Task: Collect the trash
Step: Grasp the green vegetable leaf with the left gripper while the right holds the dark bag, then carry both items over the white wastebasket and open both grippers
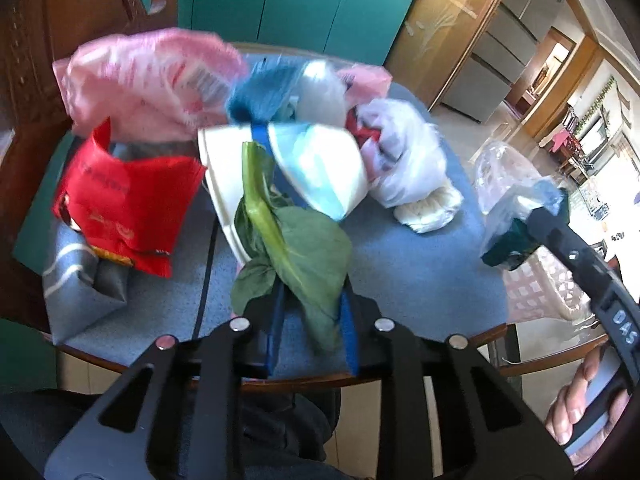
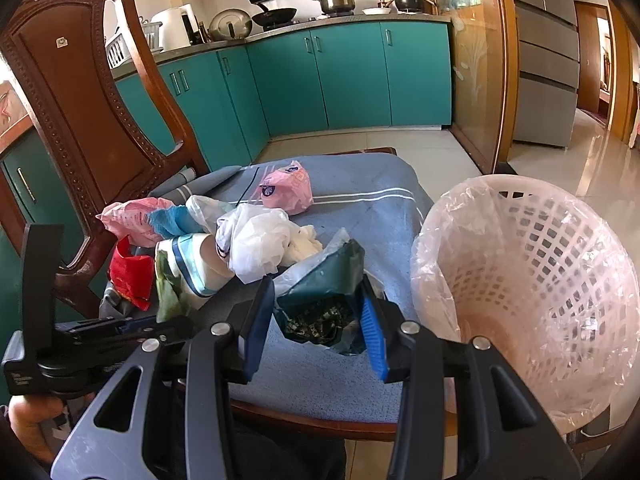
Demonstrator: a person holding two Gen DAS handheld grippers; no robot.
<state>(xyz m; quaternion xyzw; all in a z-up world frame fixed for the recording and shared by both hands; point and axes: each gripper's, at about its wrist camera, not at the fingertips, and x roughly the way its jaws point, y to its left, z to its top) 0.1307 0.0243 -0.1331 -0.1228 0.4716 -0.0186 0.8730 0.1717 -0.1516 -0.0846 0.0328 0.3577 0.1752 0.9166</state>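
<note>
My left gripper point(image 1: 310, 312) is shut on a green vegetable leaf point(image 1: 304, 256) and holds it over the blue-cushioned chair seat point(image 1: 420, 276). Behind it lie a white paper cup point(image 1: 288, 172), a red bag point(image 1: 128, 204), a pink bag point(image 1: 148, 80) and white plastic bags point(image 1: 404, 160). My right gripper point(image 2: 316, 312) is shut on a dark green plastic bag point(image 2: 324, 296) holding dark scraps, lifted just above the seat point(image 2: 360, 208). The bag also shows in the left wrist view point(image 1: 516, 236). A pink lattice trash basket point(image 2: 532, 280) with a clear liner stands right of the chair.
A carved wooden chair back point(image 2: 80, 120) rises at the left. Another pink packet point(image 2: 286, 190) lies at the far side of the seat. Teal kitchen cabinets point(image 2: 320, 80) stand behind, with tiled floor point(image 2: 560, 168) to the right.
</note>
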